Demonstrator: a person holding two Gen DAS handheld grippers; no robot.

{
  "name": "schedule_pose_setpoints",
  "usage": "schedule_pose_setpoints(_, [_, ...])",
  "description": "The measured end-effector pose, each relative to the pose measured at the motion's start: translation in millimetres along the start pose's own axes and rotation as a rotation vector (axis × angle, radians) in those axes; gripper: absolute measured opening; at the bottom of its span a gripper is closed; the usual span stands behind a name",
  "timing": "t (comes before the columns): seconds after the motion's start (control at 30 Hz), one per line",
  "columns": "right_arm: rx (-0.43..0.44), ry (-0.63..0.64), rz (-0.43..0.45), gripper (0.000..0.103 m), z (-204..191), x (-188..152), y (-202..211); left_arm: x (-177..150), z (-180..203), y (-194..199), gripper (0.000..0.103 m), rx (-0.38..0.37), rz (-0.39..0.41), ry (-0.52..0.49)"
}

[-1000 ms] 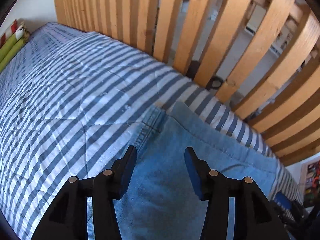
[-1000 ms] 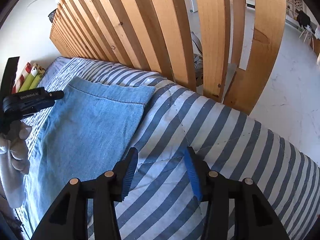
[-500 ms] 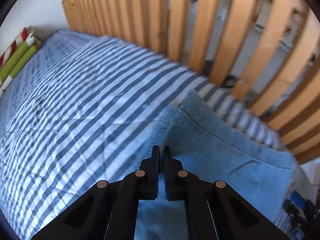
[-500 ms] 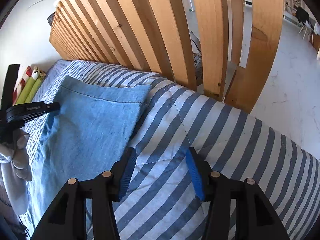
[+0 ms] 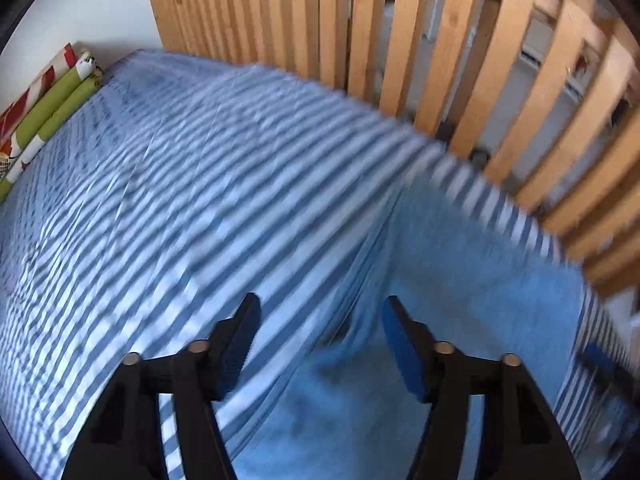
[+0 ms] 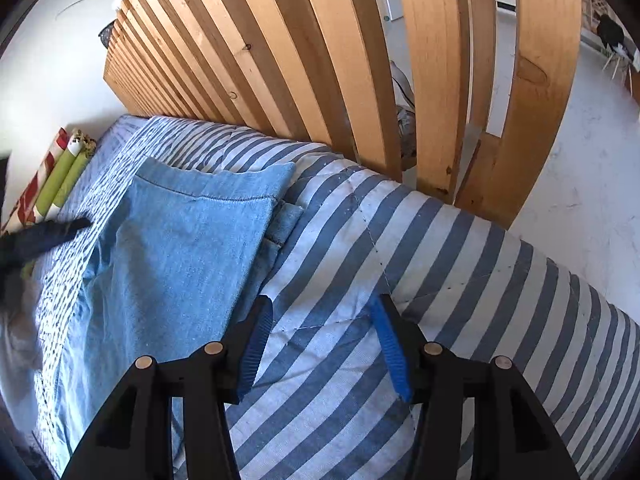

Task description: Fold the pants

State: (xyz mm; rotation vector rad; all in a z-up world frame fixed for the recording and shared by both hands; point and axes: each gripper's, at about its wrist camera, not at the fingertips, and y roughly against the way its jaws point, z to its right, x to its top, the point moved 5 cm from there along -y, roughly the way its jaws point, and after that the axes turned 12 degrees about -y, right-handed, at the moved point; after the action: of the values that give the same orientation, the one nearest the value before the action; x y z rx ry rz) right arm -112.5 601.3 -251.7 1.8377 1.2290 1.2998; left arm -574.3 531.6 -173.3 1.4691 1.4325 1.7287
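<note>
Here, two hand-held grippers hang over a bed covered by a blue-and-white striped quilt (image 6: 460,264), each seen from its own wrist camera.

The left gripper (image 5: 320,320) has its jaws spread wide, holding nothing. Its view is blurred. Just ahead of it and to its right lie the light blue denim pants (image 5: 460,280), spread flat on the quilt; the cloth also reaches under the gap between the jaws. The pants' left edge runs forward from between the two fingers, with bare striped quilt to the left of it. Far ahead on the left, rolled green and red-patterned cushions (image 5: 52,100) rest against a white wall. Ahead and to the right stands a wooden slatted partition (image 5: 400,40).

The right gripper (image 6: 320,328) is likewise released, jaws apart and empty, poised above bare quilt. The pants (image 6: 180,248) lie ahead and to its left, folded into layers, with a stitched hem running across the far end and a lower layer peeking out beside the top layer's right edge. The left finger's blue pad (image 6: 256,344) sits just beside the near right edge of the denim; whether it touches cannot be told. At the far left of this view, the dark, blurred tip of the other gripper (image 6: 48,236) hovers over the quilt by the pants' left side. The slatted partition (image 6: 280,60) rises directly ahead, with pale floor (image 6: 580,180) to the right.
</note>
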Motion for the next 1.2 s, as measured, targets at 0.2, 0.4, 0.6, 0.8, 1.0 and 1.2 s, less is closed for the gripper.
schedule_pose_setpoints(0.2, [0.045, -0.021, 0.006, 0.049, -6.4, -3.3, 6.5, -69.3, -28.0, -7.4, 0.044, 0.05, -0.099, 0.016])
schedule_pose_setpoints(0.4, [0.203, 0.09, -0.044, 0.049, -47.2, -23.5, 8.6, -86.9, -30.8, -11.1, 0.0, 0.128, -0.147, 0.022])
schedule_pose_setpoints(0.6, [-0.066, 0.191, 0.018, 0.047, -44.7, -22.0, -2.7, -97.4, -55.6, -11.1, 0.0, 0.314, -0.2, 0.04])
schedule_pose_setpoints(0.8, [0.041, 0.114, 0.041, 0.047, -43.5, -12.5, 24.4, -58.7, 16.7, -1.9, 0.007, 0.067, -0.009, -0.045])
schedule_pose_setpoints(1.0, [-0.024, 0.211, 0.007, 0.046, -54.7, -18.0, 22.9, -46.0, 40.6, -29.2, 0.009, 0.031, -0.053, -0.087])
schedule_pose_setpoints(1.2, [-0.06, 0.247, 0.022, 0.045, -54.5, -13.4, 35.0, -51.3, -28.8, -11.1, 0.009, 0.142, -0.06, 0.14])
